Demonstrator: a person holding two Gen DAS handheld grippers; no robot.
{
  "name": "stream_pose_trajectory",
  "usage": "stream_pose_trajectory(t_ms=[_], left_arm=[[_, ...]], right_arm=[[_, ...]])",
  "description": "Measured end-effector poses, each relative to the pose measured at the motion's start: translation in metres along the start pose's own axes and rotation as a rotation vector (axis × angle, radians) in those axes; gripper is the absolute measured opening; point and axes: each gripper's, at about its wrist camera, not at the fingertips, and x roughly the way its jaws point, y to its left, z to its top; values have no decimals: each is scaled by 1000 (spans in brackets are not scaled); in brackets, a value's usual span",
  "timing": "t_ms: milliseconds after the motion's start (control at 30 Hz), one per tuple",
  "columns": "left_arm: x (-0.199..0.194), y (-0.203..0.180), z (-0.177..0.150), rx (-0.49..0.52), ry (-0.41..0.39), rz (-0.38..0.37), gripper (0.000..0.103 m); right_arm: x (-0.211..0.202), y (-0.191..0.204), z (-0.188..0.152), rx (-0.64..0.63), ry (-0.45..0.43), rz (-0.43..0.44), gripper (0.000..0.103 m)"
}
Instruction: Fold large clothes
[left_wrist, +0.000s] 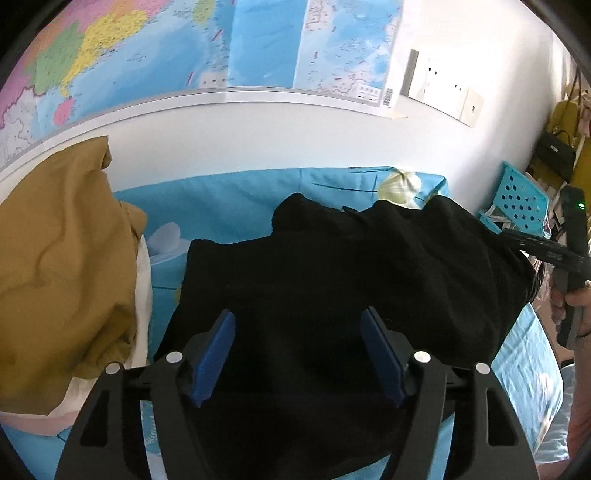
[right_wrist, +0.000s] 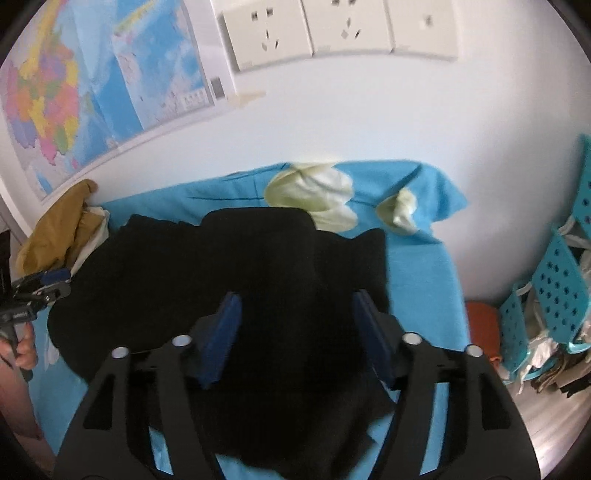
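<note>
A large black garment (left_wrist: 351, 269) lies rumpled on a table with a blue cloth (left_wrist: 229, 199); it also shows in the right wrist view (right_wrist: 221, 266). My left gripper (left_wrist: 297, 325) is open, its blue pads wide apart just above the garment's near part. My right gripper (right_wrist: 295, 306) is open over the garment's right half, holding nothing. The right gripper's body shows at the right edge of the left wrist view (left_wrist: 546, 251), and the left gripper at the left edge of the right wrist view (right_wrist: 40, 284).
A mustard-brown garment pile (left_wrist: 59, 266) over white cloth lies at the table's left. Pale yellow-green cloth (right_wrist: 314, 195) lies at the back by the wall. A map (left_wrist: 147, 48) and sockets (right_wrist: 332, 29) are on the wall. Turquoise perforated baskets (right_wrist: 554, 291) stand right.
</note>
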Motion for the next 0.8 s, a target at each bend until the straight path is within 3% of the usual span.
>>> stream_pose_trajectory(t_ms=[100,200,233,267,333,400,500,567,600,733,800], left_arm=[[11,-1,-1,9,32,24,71],[25,1,-3,7,69,38,71],[29,1,-4,8,78,48,70],[31,2,-5,6,81,55,66],[37,3,-6,14,86,86,47],[41,6,-6,1,88,111,33],[48,17,-1,-38,100,146,17],[50,21,2,-52,99,153,15],[52,22,2,-56,100,156,15],[51,15,-2,-42,89,176,19],[45,12,-4,-42,76,172,25]], right_arm=[[-6,-13,-16,30,17,-16,74],[6,-26,-30,90,75,36,71],[10,-29,-35,112,94,75,68],[13,-31,-39,131,104,122,57],[15,-31,-44,149,109,181,42],[12,-29,-44,135,88,204,18],[-7,-31,-32,122,36,198,11],[-29,-27,-17,91,-58,183,10],[-31,-27,-16,91,-65,175,10],[9,-19,-31,54,95,62,17],[15,-21,-39,73,107,48,34]])
